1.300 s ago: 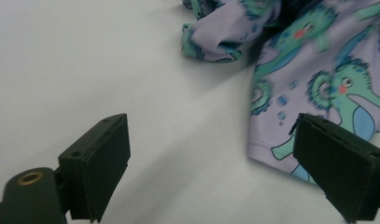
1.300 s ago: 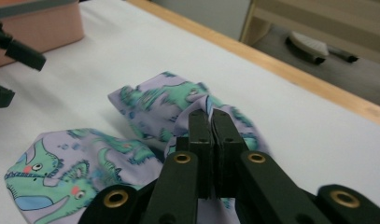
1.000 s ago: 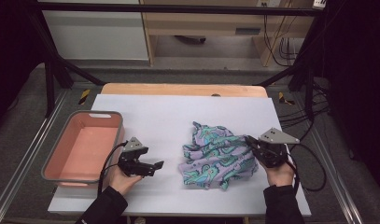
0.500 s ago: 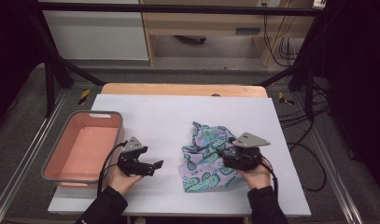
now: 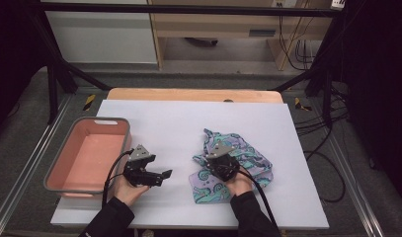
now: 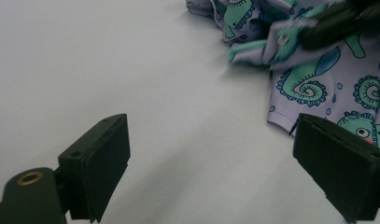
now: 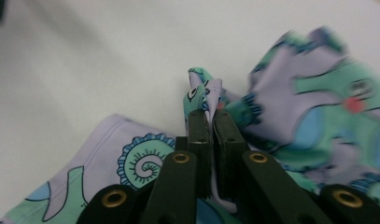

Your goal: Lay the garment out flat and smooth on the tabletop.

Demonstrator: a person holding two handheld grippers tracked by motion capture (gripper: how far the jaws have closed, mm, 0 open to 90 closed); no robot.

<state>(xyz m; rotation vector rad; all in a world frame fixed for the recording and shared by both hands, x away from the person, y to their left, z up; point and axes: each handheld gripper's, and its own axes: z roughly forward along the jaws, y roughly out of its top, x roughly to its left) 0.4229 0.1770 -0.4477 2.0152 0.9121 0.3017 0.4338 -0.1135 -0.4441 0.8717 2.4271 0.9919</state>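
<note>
While the left claw point(image 5: 165, 174) has stayed parked on the bare white desk point(image 5: 179, 123) beside the pink plastic bin point(image 5: 85, 153), its jaws wide apart and holding nothing, the right claw point(image 5: 212, 159) has travelled inward from the desk's right side over the last second and now sits on top of the seahorse-print cloth point(image 5: 255, 160). Seen from the right gripper view, its 2 jaws are pressed together with a fold of the cloth point(image 7: 204, 88) pinched between them, a small peak of fabric sticking up past the tips. The cloth itself lies crumpled right of the desk's centre, and its near corner spreads flat toward the left claw, as the left gripper view shows point(image 6: 318, 88). To my eye the grab has just been made, so the cloth is ready to be lifted or dragged; the open left claw looks placed to take that flat corner, or the bin may be where it goes.
</note>
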